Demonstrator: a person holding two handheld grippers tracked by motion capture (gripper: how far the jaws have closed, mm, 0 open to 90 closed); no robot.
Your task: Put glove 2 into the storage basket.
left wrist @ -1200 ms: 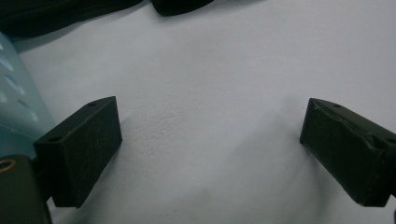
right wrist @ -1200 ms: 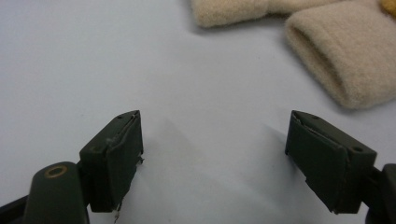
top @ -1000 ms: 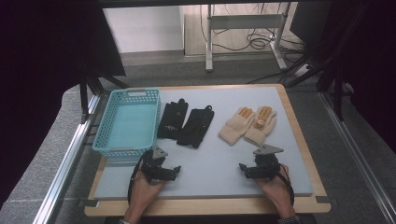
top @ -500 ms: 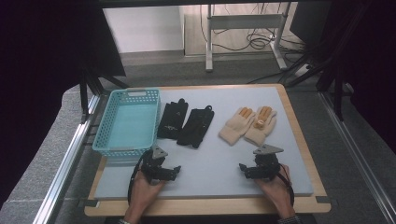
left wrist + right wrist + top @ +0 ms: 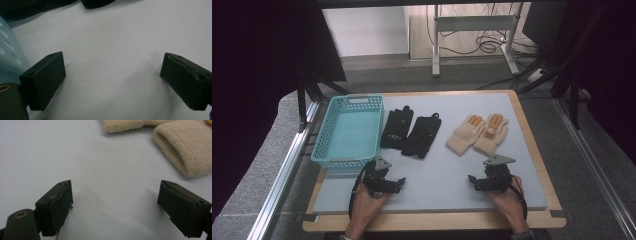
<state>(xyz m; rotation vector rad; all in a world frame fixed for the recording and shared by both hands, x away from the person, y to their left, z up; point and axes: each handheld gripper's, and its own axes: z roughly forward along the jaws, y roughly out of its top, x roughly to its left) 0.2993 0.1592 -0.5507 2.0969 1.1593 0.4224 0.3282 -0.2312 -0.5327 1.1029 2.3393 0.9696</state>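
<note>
Gloves, two pairs, lie mid-table beyond my grippers: black gloves (image 5: 412,132) just right of the basket (image 5: 348,131), cream gloves (image 5: 478,134) further right, the two pairs apart from each other. Within each pair the gloves touch or slightly overlap.

Tool state: left gripper (image 5: 398,183) and right gripper (image 5: 474,181) both rest low on the near part of the mat (image 5: 437,170), jaws spread wide, nothing between them. In the left gripper view I see bare mat between the jaws, black fabric at the top edge and a teal basket wall at far left. In the right gripper view a cream cuff (image 5: 183,151) sits ahead and to the right, near but not touching the jaws.

Handling, my judgement: all four are light, soft and limp. The cream knit looks fluffy and thick, so it should compress and grip well; the black ones look thinner and smoother, possibly more prone to slip. No breakage risk. Limp fabric will drape and may drag its neighbour along where they overlap.

Best hold: the cuff edge, pinched across its thickness, since it faces me and is bulkiest. For the black pair, the near hem.

Count: 2 black gloves, 2 cream gloves, 1 basket, 2 grippers.
</note>
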